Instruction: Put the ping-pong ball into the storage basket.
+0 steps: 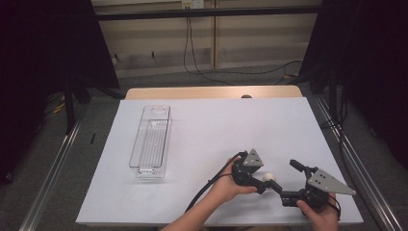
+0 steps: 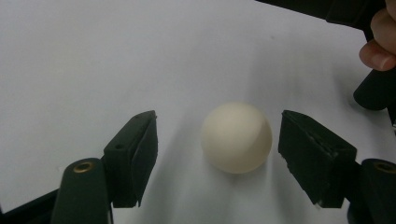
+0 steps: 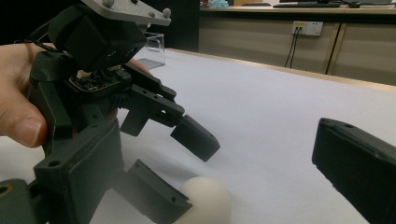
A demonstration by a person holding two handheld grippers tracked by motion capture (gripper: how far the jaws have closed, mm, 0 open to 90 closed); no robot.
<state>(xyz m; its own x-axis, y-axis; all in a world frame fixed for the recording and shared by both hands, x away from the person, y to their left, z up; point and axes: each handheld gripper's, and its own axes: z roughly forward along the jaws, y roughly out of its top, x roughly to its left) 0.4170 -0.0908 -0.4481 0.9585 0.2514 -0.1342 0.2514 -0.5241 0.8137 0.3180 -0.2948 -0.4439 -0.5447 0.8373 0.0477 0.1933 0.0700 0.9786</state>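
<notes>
While my left gripper [image 2: 219,154] sits low over the white sheet [image 1: 207,130], its 2 jaws stand spread on either side of the white ball [image 2: 236,137], and neither pad touches it. From the left gripper view, the ball lies nearer the right-hand pad than the left-hand one, with a clear gap on both sides. That off-centre placing is my main worry: I judge that if I squeeze from here, 1 pad would meet the ball first and nudge it sideways, and a smooth round thing on a smooth sheet could roll straight out of the pinch.

I also think the pads could close above the ball's widest part, which would squirt it downward and forward instead of gripping it.

My right gripper [image 1: 293,180] rests just beside the ball on the near right of the table, its jaws parted and holding nothing. In the right gripper view, the left gripper's jaws straddle the ball close in front of my own jaw, so a careless shift of either hand could knock the 2 tools together or bump the ball away.

The clear bin [image 1: 150,141] stands well apart at the left.
</notes>
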